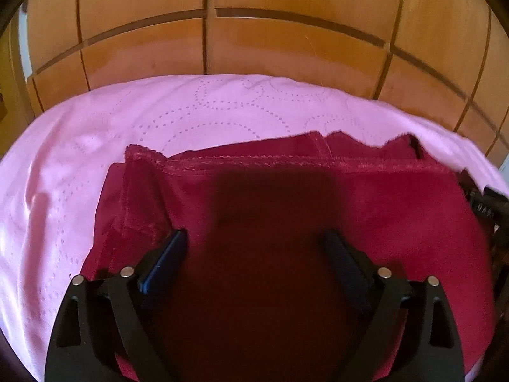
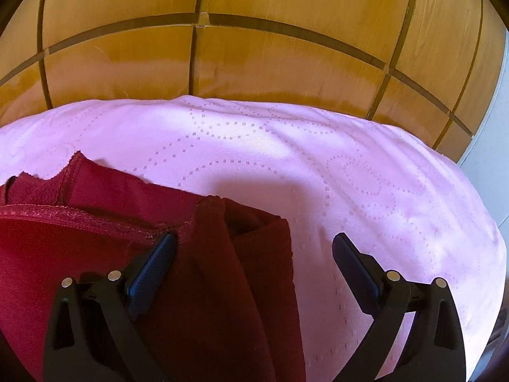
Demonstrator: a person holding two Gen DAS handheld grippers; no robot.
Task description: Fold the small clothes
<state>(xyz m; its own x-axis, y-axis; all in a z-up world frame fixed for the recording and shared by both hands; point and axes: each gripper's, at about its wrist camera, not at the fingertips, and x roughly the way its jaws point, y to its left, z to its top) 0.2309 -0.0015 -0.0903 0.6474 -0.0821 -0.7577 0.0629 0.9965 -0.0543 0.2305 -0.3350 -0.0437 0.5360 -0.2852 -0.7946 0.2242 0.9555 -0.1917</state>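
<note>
in the left wrist view the dark red, soft knit garment with a stitched hem (image 1: 318,197) lay spread on the pale pink quilted bedspread with dotted circles (image 1: 79,172), and the left gripper (image 1: 256,238) hung low over the garment's middle with its jaws wide apart, holding nothing. in the right wrist view the right gripper (image 2: 254,242) sat over the garment's right edge (image 2: 261,238), jaws apart and empty, one finger above cloth and the other above the bedspread; the fabric looked light, limp and unslippery, best pinched at that hemmed edge or corner.
</note>
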